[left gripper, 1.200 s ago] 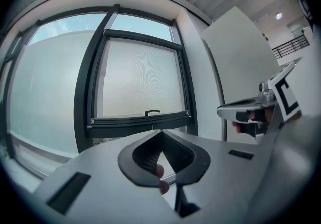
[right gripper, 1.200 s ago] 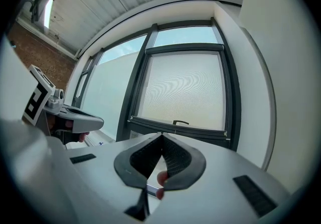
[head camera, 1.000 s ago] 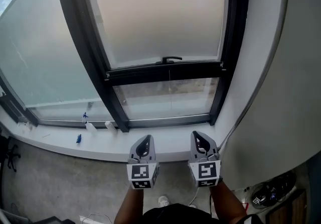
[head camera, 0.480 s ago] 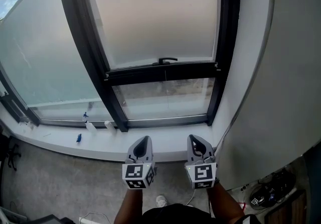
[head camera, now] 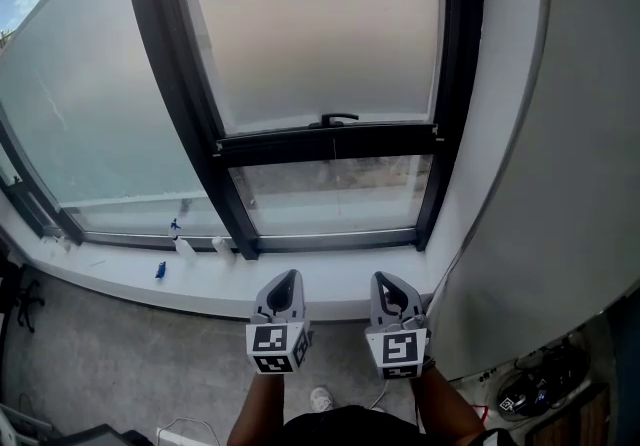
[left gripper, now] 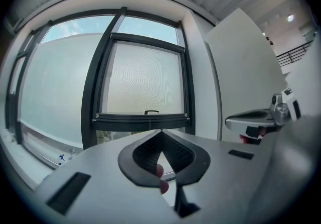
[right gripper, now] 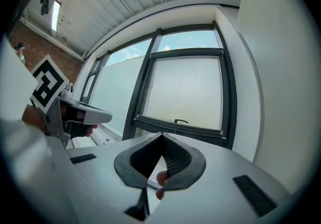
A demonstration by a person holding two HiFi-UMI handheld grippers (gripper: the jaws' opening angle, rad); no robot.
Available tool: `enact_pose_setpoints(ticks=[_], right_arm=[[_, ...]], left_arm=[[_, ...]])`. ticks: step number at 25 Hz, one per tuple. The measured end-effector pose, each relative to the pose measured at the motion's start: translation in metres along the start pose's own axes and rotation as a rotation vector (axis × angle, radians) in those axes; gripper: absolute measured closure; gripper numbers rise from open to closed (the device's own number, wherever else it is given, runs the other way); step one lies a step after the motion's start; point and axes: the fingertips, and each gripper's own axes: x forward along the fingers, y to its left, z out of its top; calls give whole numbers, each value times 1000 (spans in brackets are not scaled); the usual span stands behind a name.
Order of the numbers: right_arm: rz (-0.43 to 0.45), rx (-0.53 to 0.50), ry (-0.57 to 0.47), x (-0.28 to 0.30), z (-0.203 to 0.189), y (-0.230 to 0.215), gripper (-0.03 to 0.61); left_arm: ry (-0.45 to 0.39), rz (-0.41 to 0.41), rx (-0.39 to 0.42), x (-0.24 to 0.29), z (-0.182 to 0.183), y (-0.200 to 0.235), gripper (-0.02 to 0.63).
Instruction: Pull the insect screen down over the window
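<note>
You are holding left gripper and right gripper closed, empty | risk: reaching handle without opening, you may be slipping off.

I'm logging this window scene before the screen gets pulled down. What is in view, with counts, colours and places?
insect screen: one, pale grey mesh, over the upper part of the right window, stopping short of the sill
screen handle: one, black, on the middle of the screen's bottom bar
window frame: one, black, around both panes
window sill: one, white, below the window
small bottles: two, whitish, on the sill at left
small item: one, blue, on the sill left of the bottles; too small to name
floor: grey, below the sill
shoe: one, white, on the floor
left gripper: one, grey, before the sill, jaws shut, empty
right gripper: one, grey, beside it, jaws shut, empty
</note>
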Motion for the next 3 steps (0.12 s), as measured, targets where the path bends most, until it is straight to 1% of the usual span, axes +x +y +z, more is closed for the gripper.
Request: enact_pose_setpoints(ticks=[3], right_arm=[[6, 7, -3, -1, -3, 0, 575]], left_arm=[[-6, 4, 15, -1, 3, -2, 611]])
